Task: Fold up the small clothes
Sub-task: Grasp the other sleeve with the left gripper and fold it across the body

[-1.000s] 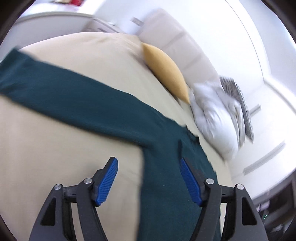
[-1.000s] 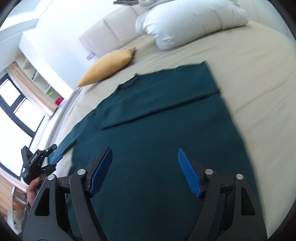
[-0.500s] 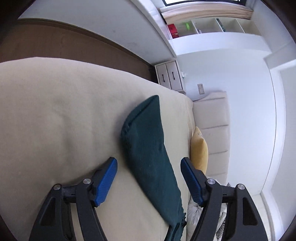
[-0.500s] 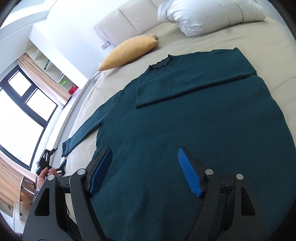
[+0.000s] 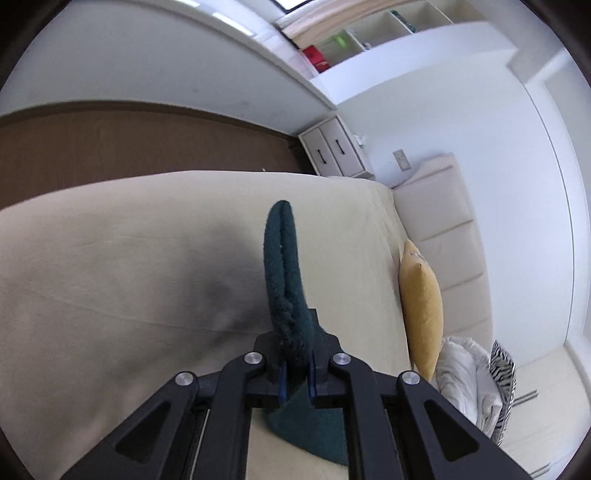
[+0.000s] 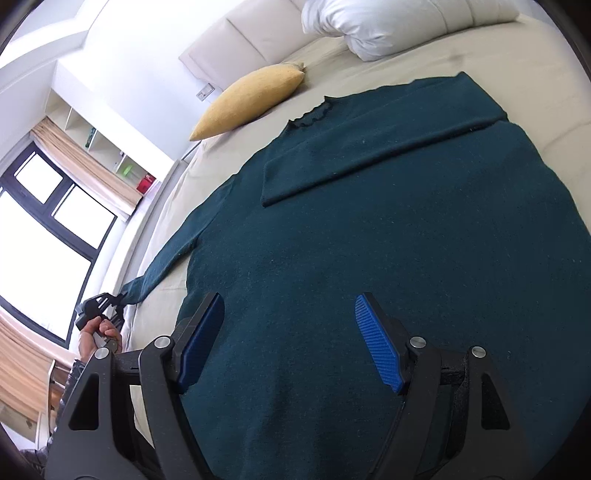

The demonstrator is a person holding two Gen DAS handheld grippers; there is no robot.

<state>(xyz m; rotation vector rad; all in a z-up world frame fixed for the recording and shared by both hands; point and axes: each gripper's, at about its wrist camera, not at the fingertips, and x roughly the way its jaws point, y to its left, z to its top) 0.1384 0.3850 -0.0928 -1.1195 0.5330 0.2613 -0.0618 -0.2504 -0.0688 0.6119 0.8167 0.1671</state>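
**Teal knit on a cream bed**

The sweater [image 6: 388,229] is plain dark teal, sleeve [image 5: 282,266] included. The bed sheet [image 5: 129,258] is pale cream, the headboard [image 6: 243,33] off-white. One cushion [image 6: 251,96] is mustard yellow, one pillow [image 6: 388,22] white, another cushion [image 5: 503,384] zebra-striped black and white. The tongs are black with blue ribbed pads [image 6: 376,343]. The floor [image 5: 129,144] is brown.

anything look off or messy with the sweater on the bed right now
Nothing stands out. The green sweater lies flat on the bed, one sleeve already folded across its chest. The other sleeve stretches out sideways, its cuff pinched in the left gripper. The right gripper hovers open over the hem.
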